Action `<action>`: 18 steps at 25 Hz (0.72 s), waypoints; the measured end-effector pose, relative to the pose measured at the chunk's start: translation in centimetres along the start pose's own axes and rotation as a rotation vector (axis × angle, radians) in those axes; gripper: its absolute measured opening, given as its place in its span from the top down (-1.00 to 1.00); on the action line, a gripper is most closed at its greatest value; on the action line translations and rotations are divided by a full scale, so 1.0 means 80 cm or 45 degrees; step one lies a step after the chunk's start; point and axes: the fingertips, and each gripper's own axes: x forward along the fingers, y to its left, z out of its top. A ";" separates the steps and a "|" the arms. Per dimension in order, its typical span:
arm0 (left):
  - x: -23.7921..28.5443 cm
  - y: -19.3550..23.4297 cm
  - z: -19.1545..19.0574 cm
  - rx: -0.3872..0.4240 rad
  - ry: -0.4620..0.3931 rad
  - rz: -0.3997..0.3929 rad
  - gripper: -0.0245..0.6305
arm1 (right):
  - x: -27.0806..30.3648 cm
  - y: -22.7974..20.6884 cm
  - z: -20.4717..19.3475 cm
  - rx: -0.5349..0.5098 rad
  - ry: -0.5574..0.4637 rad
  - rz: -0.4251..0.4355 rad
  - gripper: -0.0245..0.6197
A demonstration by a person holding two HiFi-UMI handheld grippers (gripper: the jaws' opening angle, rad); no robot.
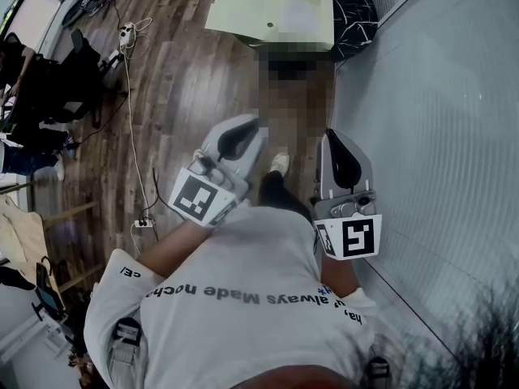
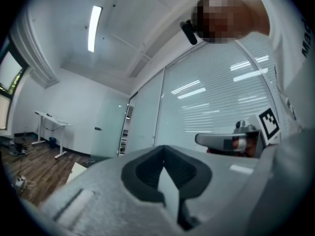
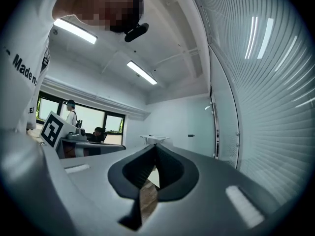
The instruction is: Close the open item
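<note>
the left gripper (image 2: 162,150), a grey two-jaw claw with dark inner pads, had its jaws pressed together at the tips, with nothing between them. the right gripper (image 3: 156,147) looked the same: tips meeting, nothing held. in the head view both pointed forward, side by side but apart, just ahead of the person's white t-shirt with dark lettering (image 1: 259,298). each carried a cube with a black-and-white square marker (image 1: 197,197). under them lay a brown wooden plank floor (image 1: 178,79), and a ribbed frosted glass wall (image 1: 438,136) ran along the right gripper's side. the pale yellow-green cardboard box (image 1: 268,10), its flaps spread open, sat on the floor well ahead of both grippers, touching neither, at the edge of a dark marbled patch of floor (image 1: 361,6). a white power strip (image 1: 127,32) with its cable lay off to the left.
</note>
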 end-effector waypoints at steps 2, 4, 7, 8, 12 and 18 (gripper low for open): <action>0.043 0.009 -0.004 -0.007 0.008 -0.008 0.92 | 0.017 -0.038 -0.005 -0.003 0.017 -0.006 0.92; 0.084 0.017 -0.008 -0.013 0.017 -0.012 0.92 | 0.034 -0.076 -0.007 -0.012 0.029 -0.007 0.92; 0.142 0.032 -0.013 -0.022 0.024 -0.006 0.92 | 0.059 -0.128 -0.011 -0.001 0.032 0.008 0.92; 0.158 0.036 -0.015 -0.025 0.027 -0.004 0.92 | 0.066 -0.143 -0.013 0.002 0.035 0.012 0.92; 0.213 0.053 -0.019 -0.011 0.037 0.008 0.92 | 0.093 -0.201 -0.019 -0.010 0.041 0.006 0.92; 0.264 0.078 -0.020 0.005 0.041 0.049 0.92 | 0.128 -0.253 -0.023 -0.009 0.062 0.013 0.92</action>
